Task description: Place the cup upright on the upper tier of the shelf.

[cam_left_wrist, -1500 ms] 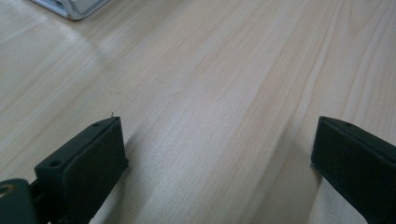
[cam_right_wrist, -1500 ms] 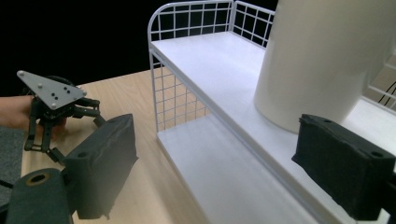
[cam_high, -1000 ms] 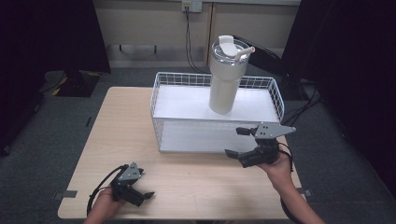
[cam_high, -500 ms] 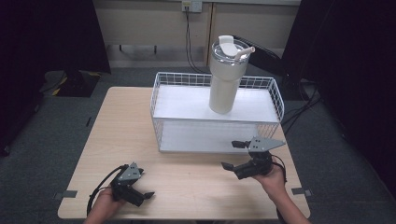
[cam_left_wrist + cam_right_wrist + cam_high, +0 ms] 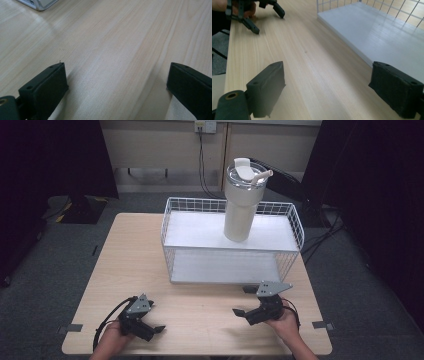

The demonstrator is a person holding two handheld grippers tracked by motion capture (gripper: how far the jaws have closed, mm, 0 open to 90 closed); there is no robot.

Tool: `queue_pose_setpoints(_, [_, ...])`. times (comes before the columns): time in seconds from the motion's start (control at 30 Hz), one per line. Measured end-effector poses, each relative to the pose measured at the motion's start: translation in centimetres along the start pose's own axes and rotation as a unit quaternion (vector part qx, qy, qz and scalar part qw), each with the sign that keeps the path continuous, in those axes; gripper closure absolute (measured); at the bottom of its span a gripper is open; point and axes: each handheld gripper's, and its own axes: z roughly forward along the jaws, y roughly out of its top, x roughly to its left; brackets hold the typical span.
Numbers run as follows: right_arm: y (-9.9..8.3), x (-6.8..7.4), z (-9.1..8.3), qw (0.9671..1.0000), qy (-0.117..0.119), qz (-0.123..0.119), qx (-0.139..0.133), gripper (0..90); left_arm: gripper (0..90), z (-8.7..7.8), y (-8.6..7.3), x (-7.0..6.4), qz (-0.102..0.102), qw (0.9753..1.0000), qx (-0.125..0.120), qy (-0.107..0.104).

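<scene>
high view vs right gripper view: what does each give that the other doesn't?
High view alone: the white tumbler standing upright on the wire rack's top shelf, both forearms, and the right gripper seen from outside.

Right gripper view alone: a close look along its own two black jaws, wide apart with nothing between them, low over the table.

Both: the wooden table, the rack's white lower shelf, and the left gripper near the table's front edge.

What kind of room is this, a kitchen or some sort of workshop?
Probably a lab or recording studio rather than a kitchen: dark curtains hang around a lone pale wooden table, wall sockets with cables sit behind it, and a person holds a black claw in each hand.
</scene>
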Motion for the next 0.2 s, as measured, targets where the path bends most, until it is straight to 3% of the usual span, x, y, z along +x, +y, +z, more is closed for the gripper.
queue_pose_setpoints(0.2, [-1.3,0.5,0.8,0.9997,-0.005,-0.010,0.023,11.8,2.3,0.0,0.0,0.0,0.000,1.0000,0.000,0.000])
